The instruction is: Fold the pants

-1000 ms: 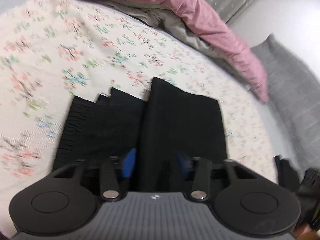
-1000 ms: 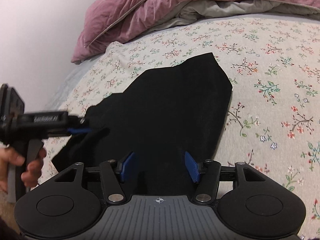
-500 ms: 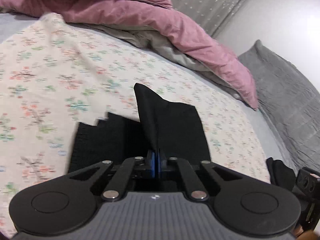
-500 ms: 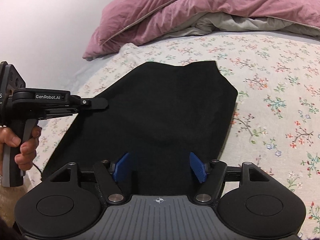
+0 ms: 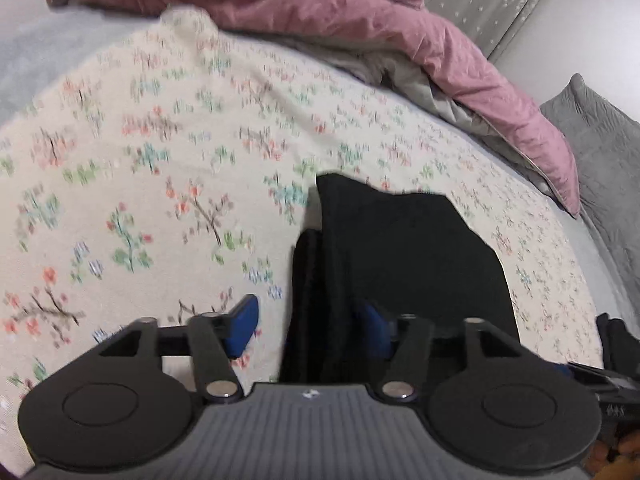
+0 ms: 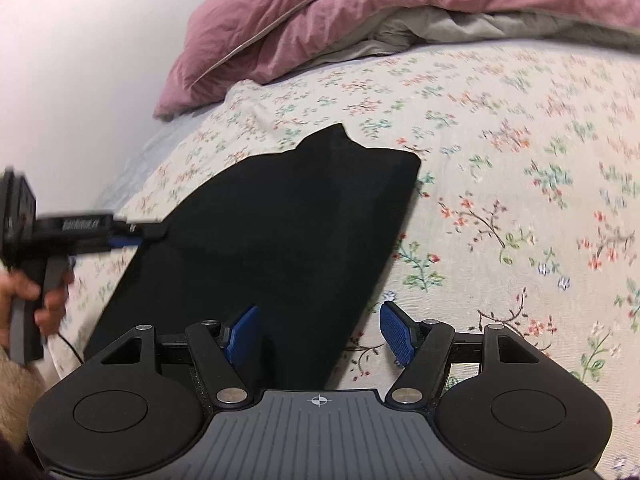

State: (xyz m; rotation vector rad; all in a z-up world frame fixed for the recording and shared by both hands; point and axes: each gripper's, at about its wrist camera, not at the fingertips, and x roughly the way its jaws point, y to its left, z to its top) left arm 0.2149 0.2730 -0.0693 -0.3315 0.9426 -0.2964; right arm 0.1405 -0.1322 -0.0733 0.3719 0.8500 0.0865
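Pants [image 6: 276, 232] lie folded on bed [image 6: 500, 160], long axis toward upper frame. Left tongs [image 5: 308, 328] just opened, straddling the near-left fold edge; right tongs [image 6: 320, 334] open, empty.

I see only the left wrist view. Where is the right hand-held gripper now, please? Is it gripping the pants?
Observer: No. The right hand-held gripper is open and pinches nothing.
Operator: Is it above the pants?
Observer: Partly. Its left finger is over the pants and its right finger is over the flowered sheet, so the pants' right edge runs between them.
Operator: How does my left hand-held gripper look from the side?
Observer: A hand holds its handle, and the left hand-held gripper has its tips at the pants' left edge. Its jaws have just been opening; the edge lies between them, not pinched.
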